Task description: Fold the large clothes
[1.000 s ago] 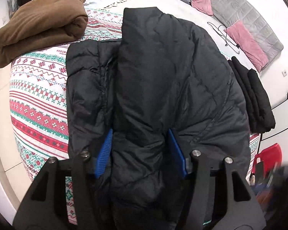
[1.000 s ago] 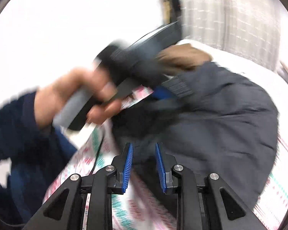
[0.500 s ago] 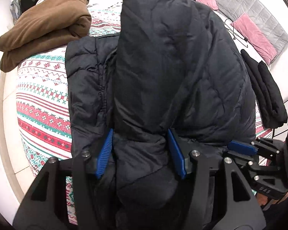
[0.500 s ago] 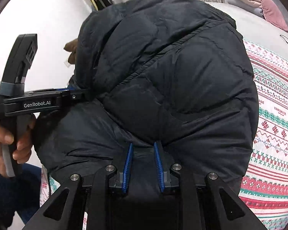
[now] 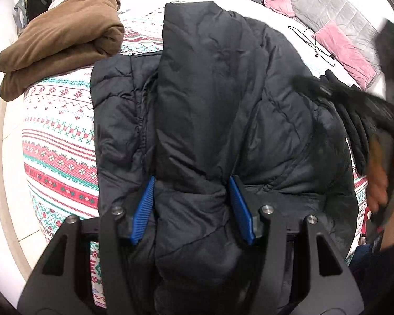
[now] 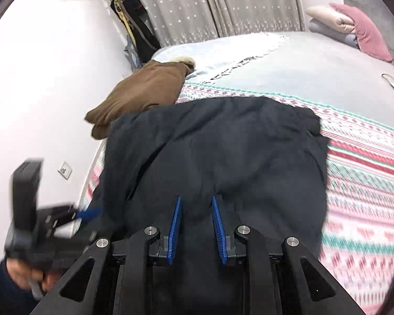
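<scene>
Where the black jacket [image 5: 223,110] lies folded on the bed [image 5: 57,141], its near edge runs under both cameras and is cut off by the frame. Left claw [image 5: 191,207]: blue pads set fairly wide, a thick puffed fold of the jacket filling the gap and bulging against both pads, so the fold is gripped. Right claw [image 6: 195,228]: pads set narrow, jaws opening, with dark jacket fabric showing in the gap; whether the pads press on it cannot be told, since black cloth against black frame gives no edge. In the left view the right claw appears only as a blurred dark streak at the right rim, with a hand [image 5: 383,181] behind it, smeared. In the right view the left claw [image 6: 89,214] shows at lower left, blurred, one blue pad just touching the jacket's edge; the hand [image 6: 26,275] holding it is partly out of frame. A brown garment [image 5: 60,52] sits folded just beside the jacket's far left corner. Another black item [image 5: 354,131] lies at the jacket's right side, largely hidden by the blur. Pink cushions [image 5: 344,52] and a thin cable [image 5: 312,44] lie well beyond, by the grey headboard [image 5: 336,13].
</scene>
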Demonstrator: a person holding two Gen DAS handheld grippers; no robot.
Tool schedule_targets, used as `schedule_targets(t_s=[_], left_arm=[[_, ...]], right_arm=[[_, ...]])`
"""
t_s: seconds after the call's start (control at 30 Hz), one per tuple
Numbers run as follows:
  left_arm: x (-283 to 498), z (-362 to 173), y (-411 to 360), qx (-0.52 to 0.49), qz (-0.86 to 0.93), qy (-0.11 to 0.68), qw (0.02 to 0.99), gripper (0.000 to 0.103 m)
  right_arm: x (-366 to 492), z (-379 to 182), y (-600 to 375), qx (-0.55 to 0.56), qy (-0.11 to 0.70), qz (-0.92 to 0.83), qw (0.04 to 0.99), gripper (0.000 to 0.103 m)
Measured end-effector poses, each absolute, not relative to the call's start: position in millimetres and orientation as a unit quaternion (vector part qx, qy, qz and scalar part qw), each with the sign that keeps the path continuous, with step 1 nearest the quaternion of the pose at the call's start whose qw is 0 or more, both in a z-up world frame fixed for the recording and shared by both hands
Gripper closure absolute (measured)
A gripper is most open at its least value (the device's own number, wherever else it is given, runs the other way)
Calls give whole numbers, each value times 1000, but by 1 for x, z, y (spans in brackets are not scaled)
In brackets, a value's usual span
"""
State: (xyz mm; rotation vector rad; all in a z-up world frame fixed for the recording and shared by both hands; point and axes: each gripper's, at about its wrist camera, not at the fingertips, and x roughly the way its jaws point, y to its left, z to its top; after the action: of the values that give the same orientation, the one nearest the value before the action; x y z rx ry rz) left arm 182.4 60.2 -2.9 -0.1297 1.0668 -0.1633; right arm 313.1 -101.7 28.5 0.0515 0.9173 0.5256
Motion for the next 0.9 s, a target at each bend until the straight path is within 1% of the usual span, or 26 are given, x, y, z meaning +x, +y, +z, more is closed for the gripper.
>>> schedule_targets(t_s=[0.17,0.23,0.3,0.4,0.53,0.6,0.7,0.77,0.83,0.9], left_arm=[[181,-3,64,-60,-79,503,859,44],[182,-1,62,-50,-78,499,862,44],[182,4,61,-37,-82,498,863,44],[185,20,67,-42,-92,494,864,45],[196,59,80,-55,-99,433,894,45],[208,65,81,-66,-112,429,894,45],[233,60,73,-77,-115,440,888,45],[252,49,63,-58,-100,456,883,45],[264,33,54,-27,-58,476,877,45],[273,19,60,-36,-20,498,866,43]], right_arm=[[370,1,-69,-3,482,215,849,79],[388,-20,-59,-13,508,194,839,79],[396,-34,-57,-6,518,187,835,80],[388,-46,-58,-16,513,176,840,80],[375,-55,-49,-47,498,163,850,80],[373,-56,-48,-45,496,162,852,80],[370,-56,-46,-43,494,161,853,80],[363,-54,-50,-46,491,159,855,80],[364,-54,-49,-45,488,160,857,80],[364,-55,-51,-38,486,163,858,80]])
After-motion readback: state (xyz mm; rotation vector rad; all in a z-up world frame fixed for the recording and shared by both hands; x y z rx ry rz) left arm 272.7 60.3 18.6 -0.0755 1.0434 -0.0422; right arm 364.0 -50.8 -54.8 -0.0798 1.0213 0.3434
